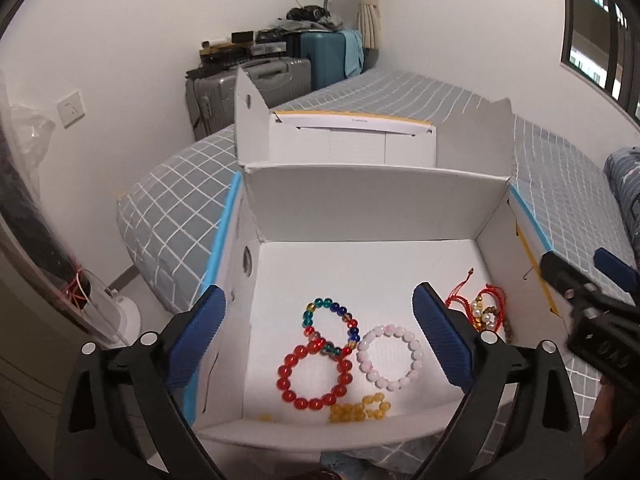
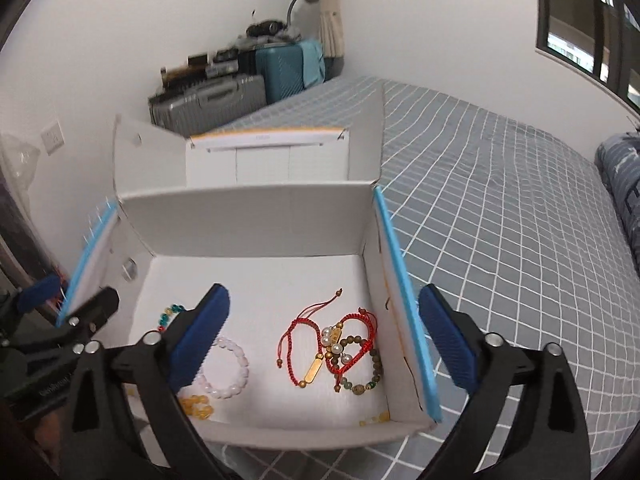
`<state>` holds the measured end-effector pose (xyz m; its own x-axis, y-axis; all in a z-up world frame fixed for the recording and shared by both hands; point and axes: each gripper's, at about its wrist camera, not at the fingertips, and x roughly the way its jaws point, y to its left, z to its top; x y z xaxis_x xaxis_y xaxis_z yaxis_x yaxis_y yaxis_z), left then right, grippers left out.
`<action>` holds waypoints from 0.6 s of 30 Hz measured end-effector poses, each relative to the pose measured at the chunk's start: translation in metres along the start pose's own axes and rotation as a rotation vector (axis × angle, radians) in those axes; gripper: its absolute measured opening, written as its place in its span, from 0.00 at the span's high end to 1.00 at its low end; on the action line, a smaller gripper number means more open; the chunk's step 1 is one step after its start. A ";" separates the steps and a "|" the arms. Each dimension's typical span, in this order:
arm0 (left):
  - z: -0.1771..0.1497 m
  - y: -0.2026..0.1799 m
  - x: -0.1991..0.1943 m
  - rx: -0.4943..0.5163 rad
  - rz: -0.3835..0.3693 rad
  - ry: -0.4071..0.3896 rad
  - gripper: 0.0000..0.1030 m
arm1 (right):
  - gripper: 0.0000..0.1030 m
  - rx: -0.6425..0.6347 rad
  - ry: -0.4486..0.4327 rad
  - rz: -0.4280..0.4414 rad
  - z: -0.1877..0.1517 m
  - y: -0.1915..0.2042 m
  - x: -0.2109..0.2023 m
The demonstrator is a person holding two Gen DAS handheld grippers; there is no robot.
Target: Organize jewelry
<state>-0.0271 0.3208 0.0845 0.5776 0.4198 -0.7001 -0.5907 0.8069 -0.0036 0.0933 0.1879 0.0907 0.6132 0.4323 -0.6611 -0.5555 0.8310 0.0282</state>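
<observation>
Bracelets lie loose on the floor of an open white box [image 1: 360, 196] on a checked bed [image 2: 500, 200]: a red bead ring [image 1: 314, 376], a multicoloured one [image 1: 330, 326], a pink one [image 1: 390, 358] and yellow beads [image 1: 358, 408] toward the near-left corner, red cord bracelets [image 2: 332, 346] by the right wall. Both the left gripper [image 1: 320, 340] and right gripper [image 2: 324, 340] hover above the box, jaws wide and empty.

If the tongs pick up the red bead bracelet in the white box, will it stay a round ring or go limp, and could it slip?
The red bead bracelet is separate round beads in a loop, so it will probably sag when lifted. The beads look glossy, so it could slip from a pinch on one bead. It touches the multicoloured bracelet, which may get dragged along.
</observation>
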 end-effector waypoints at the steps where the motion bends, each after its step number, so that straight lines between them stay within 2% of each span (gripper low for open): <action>1: -0.003 0.003 -0.005 -0.008 -0.008 -0.004 0.07 | 0.09 0.004 -0.008 0.003 -0.001 -0.001 -0.006; 12: -0.048 0.015 -0.063 -0.009 -0.049 -0.066 0.06 | 0.07 -0.028 -0.041 -0.002 -0.043 0.000 -0.056; 18: -0.069 0.006 -0.063 0.027 -0.053 -0.044 0.06 | 0.07 -0.033 -0.018 -0.002 -0.069 0.000 -0.058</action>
<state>-0.1063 0.2704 0.0790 0.6320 0.3935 -0.6677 -0.5438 0.8390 -0.0202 0.0186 0.1384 0.0772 0.6239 0.4371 -0.6479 -0.5726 0.8198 0.0017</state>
